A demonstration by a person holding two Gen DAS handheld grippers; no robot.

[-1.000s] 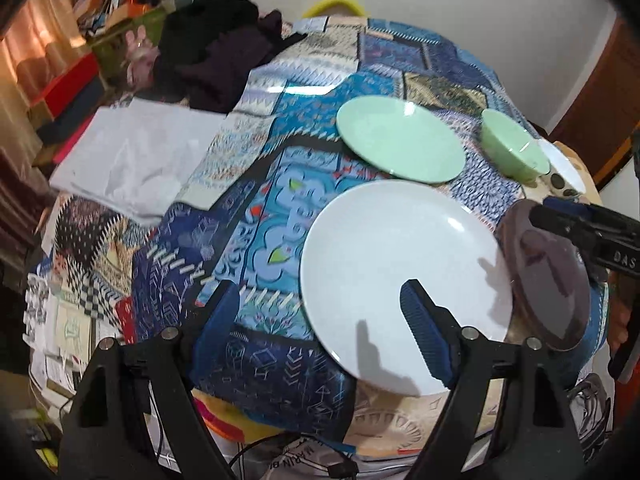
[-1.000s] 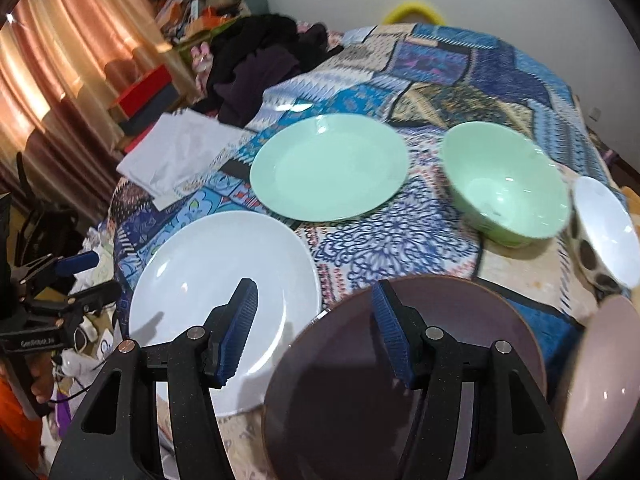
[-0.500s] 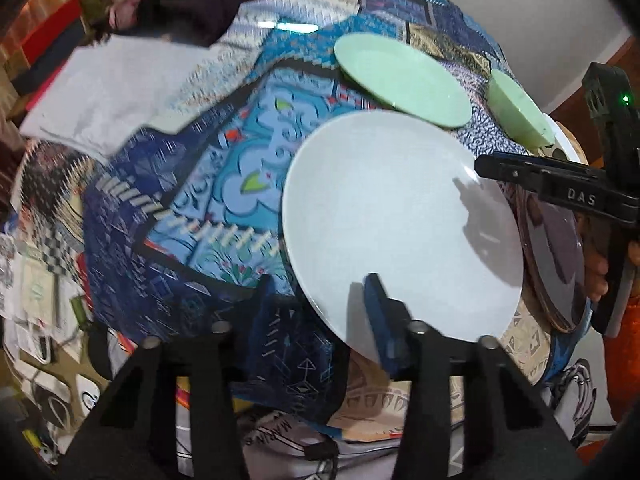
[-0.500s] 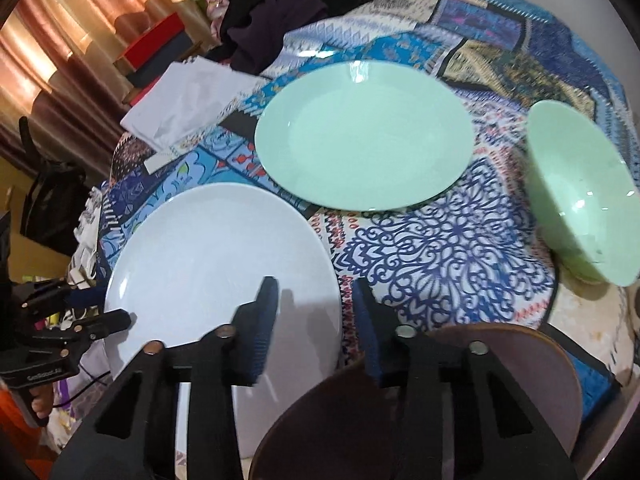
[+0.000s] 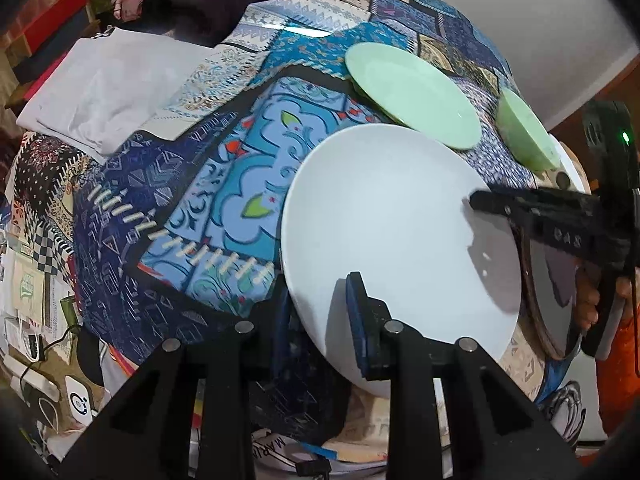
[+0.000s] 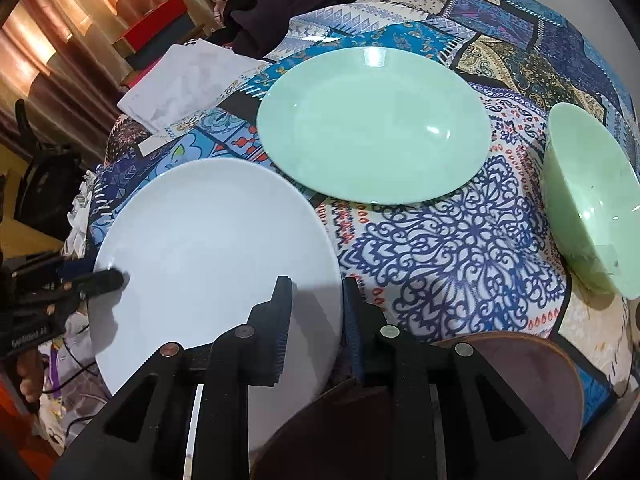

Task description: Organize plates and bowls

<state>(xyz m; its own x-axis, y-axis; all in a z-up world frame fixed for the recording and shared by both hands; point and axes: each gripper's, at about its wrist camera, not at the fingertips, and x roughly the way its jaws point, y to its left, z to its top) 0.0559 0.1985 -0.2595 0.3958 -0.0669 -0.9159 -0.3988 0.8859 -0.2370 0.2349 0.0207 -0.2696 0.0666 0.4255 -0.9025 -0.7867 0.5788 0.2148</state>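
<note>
The green bowl (image 6: 592,200) is running off the right edge of the frame, and the brown plate (image 6: 520,392) is lying partly hidden behind the right tool (image 6: 316,328).

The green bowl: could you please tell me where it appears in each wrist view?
Left wrist: the green bowl sits far upper right, beyond the white plate.
Right wrist: the bowl fills the right edge.
Shared landmark: the green plate, left of the bowl in both.

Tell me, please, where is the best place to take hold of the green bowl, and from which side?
Probably grip the green bowl at its thin rim, one finger inside and one outside, coming from above. It stands upright and open, its wall is round and sloped, and nothing covers its rim.
</note>
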